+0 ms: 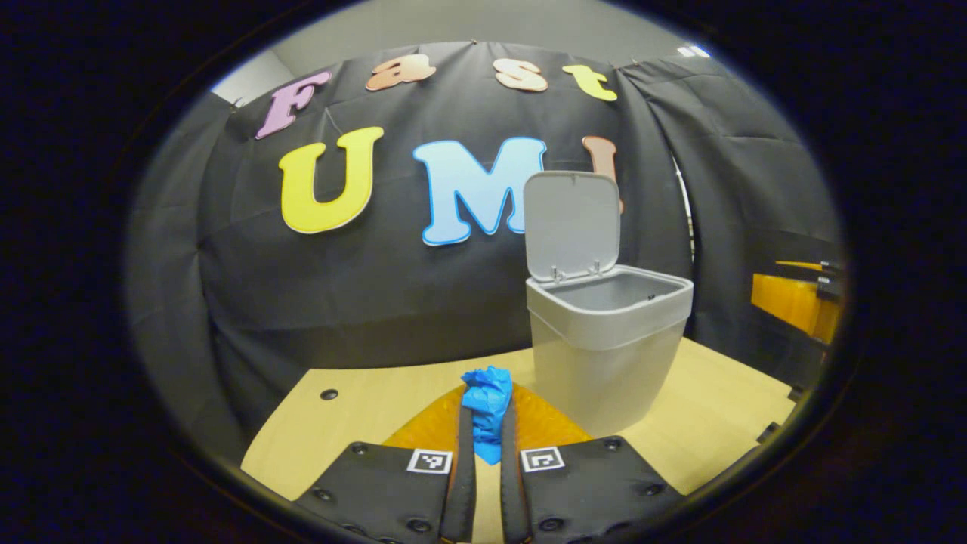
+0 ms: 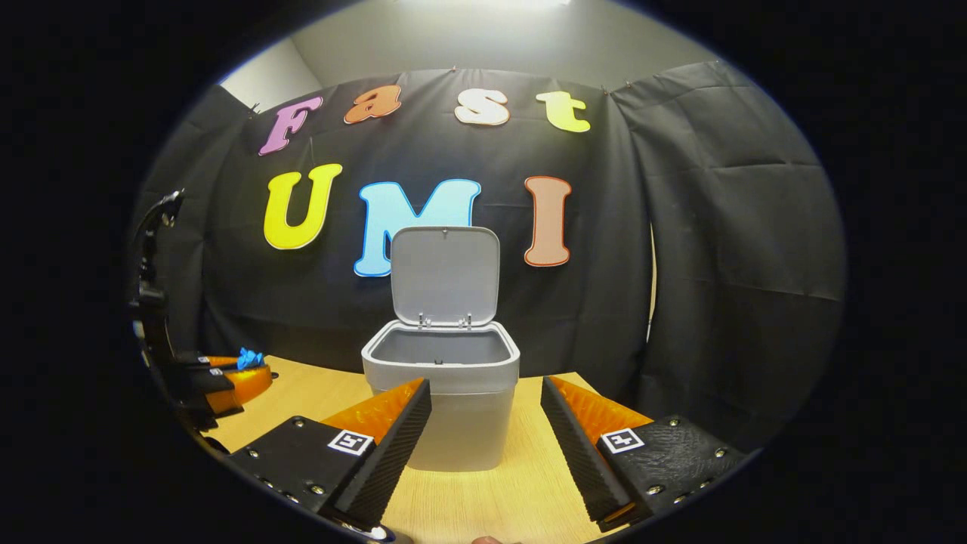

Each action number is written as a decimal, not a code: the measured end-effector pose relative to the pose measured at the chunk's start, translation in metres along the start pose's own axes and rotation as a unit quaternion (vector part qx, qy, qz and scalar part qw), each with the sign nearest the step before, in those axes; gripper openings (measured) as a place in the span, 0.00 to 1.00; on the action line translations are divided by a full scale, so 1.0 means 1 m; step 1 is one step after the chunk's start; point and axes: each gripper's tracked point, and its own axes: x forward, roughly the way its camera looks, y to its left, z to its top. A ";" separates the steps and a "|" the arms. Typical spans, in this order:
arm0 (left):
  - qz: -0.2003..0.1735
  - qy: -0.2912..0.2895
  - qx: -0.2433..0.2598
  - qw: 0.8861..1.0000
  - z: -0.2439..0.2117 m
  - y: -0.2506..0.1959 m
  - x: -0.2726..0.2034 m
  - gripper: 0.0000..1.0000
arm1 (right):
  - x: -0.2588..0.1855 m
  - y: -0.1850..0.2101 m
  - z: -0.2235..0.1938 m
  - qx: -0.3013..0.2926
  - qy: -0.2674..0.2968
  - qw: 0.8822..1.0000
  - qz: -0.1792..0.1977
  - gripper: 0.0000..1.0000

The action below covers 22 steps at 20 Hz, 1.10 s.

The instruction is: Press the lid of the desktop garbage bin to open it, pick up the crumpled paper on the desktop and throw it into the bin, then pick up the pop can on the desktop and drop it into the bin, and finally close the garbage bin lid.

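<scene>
1. Left tongs [image 1: 487, 423]: raised above the worktop [image 1: 355, 400], clamped on the blue crumpled paper [image 1: 487, 404].
2. Right tongs [image 2: 483, 423]: held level, spread wide, nothing gripped.
3. Garbage bin [image 2: 442, 378]: stood on the worktop beyond, lid [image 2: 444, 276] upright.

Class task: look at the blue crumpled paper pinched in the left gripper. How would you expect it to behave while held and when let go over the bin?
The crumpled paper probably weighs little and squashes easily: both fingers have closed tight on it. Its creased, irregular shape suggests it won't roll far. Released above the open bin, it would likely drop softly.
</scene>
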 end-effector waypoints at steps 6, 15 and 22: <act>-0.027 -0.076 -0.039 0.996 0.072 -0.016 0.021 0.21 | -0.009 -0.014 -0.007 0.004 0.008 1.000 -0.016 0.94; -0.083 -0.119 -0.078 0.986 0.107 -0.067 0.065 0.21 | -0.014 -0.019 -0.022 0.010 0.022 0.999 -0.030 0.94; -0.128 -0.099 -0.074 0.984 0.098 -0.109 0.110 0.23 | -0.016 -0.029 -0.034 0.005 0.039 0.998 -0.048 0.94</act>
